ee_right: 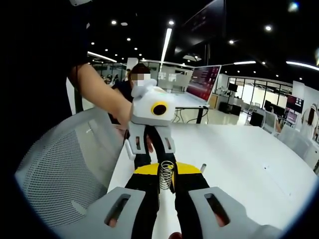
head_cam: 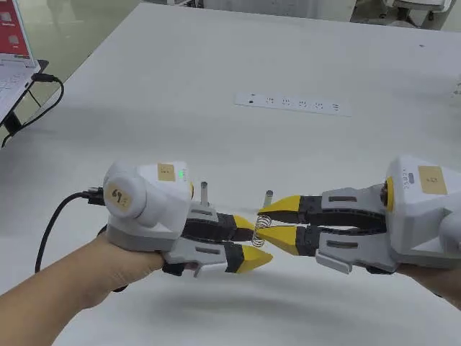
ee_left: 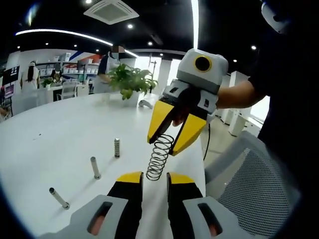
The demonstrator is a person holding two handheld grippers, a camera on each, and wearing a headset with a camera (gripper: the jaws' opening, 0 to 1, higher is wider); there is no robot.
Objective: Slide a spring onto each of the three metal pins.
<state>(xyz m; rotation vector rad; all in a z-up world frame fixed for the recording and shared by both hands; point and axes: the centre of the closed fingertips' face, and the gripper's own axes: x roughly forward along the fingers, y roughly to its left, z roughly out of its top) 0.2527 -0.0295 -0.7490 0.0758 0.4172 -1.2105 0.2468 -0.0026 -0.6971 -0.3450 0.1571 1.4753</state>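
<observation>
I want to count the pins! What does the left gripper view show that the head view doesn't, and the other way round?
Left gripper view adds: all three metal pins, a potted plant, a mesh chair. Head view adds: a power strip and a laptop; two pins show there. Both: the spring held in the fingers of the right gripper, with the left gripper facing it.

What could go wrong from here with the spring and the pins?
1. The right gripper seems to pinch the spring by one end only. The free end hangs at the open left gripper, so it may bend or pop loose in a handover.
2. The thin pins stand upright on the table. If they are loose, a bump from a gripper could tip one.
</observation>
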